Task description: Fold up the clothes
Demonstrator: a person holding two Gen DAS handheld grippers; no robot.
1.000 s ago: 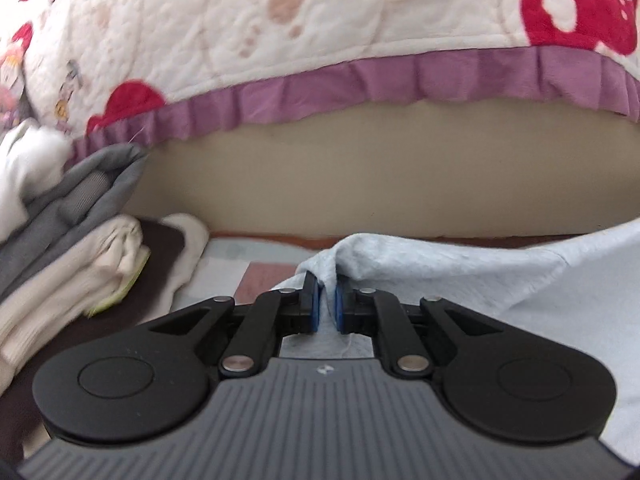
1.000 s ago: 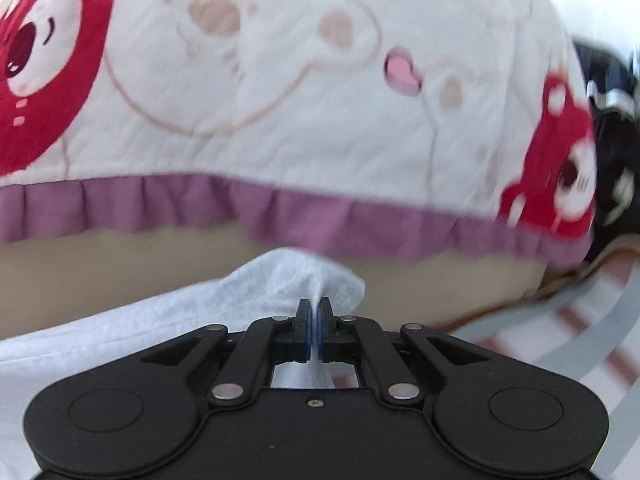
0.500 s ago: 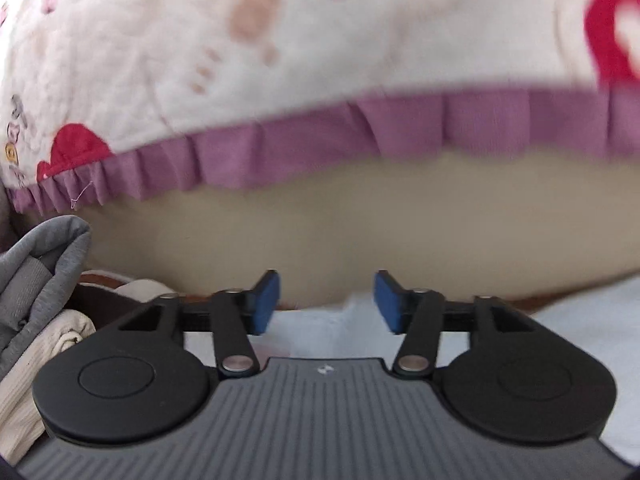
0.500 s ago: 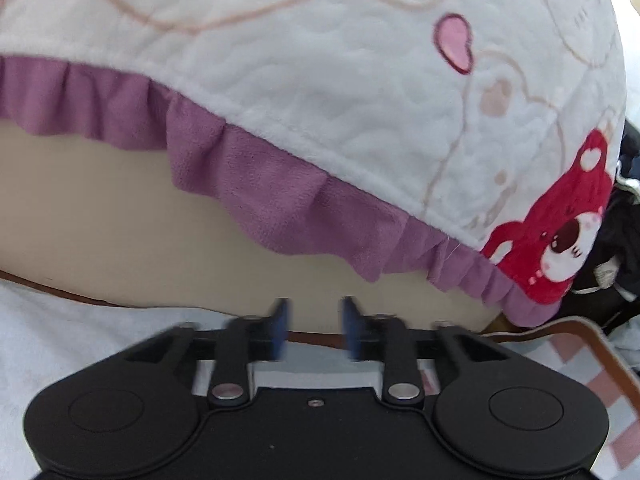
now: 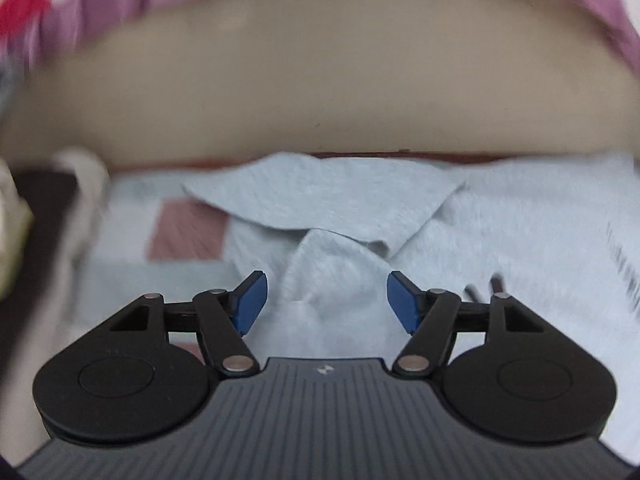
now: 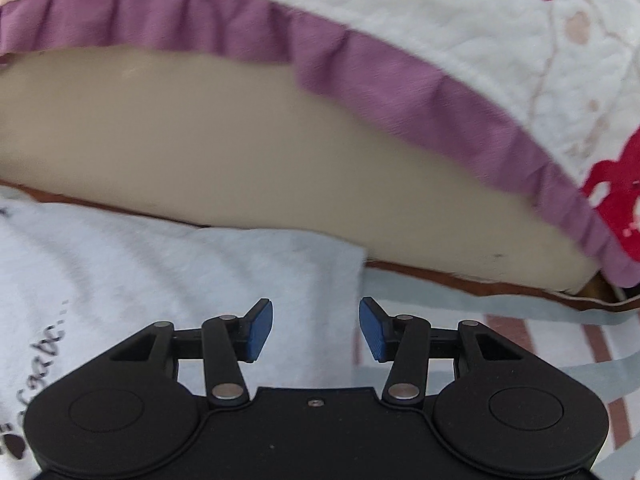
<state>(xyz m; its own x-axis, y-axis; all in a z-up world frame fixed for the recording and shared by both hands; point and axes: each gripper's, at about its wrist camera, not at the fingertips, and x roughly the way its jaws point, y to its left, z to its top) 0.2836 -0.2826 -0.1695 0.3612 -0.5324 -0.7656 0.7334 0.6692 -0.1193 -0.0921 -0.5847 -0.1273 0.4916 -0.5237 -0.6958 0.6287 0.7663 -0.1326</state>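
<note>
Left wrist view: left gripper [image 5: 323,300] spread wide over pale grey knit garment [image 5: 500,240], sleeve folded across, lying flat on checked mat [image 5: 188,232]. Right gripper [image 6: 316,330] also spread, empty, above garment's edge [image 6: 200,272] by striped mat [image 6: 500,312].

Pale grey garment [image 5: 500,232] lies flat on checked mat [image 6: 500,344].

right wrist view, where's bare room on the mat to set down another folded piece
Free: the striped mat right of the light blue garment, bordered behind by the beige mattress side. In the left view, a smaller checked patch lies between the garment's folded sleeve and the blurred clothes stack. That left side is crowded. Both tongs hang open.
</note>
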